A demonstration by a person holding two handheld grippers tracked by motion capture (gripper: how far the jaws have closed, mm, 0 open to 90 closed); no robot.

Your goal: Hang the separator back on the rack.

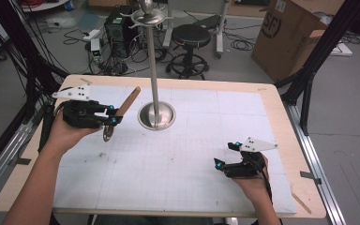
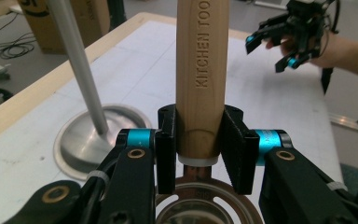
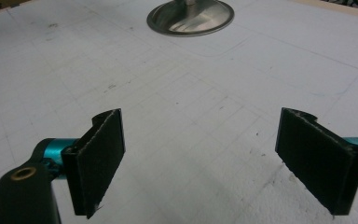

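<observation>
A kitchen utensil with a round wooden handle and a metal head hangs above the left side of the table. My left gripper is shut on the lower end of that handle, both pads pressed against the wood just above the metal head. The handle, stamped with the word KITCHEN, slants up toward the stand. A metal stand has a dome base and a tall pole with hooks at the top. My right gripper rests at the near right with its jaws wide apart and nothing between its pads.
White gridded paper covers the wooden table. The stand's base and pole rise just left of the held handle. A stool, a cardboard box and cables lie on the floor beyond the table.
</observation>
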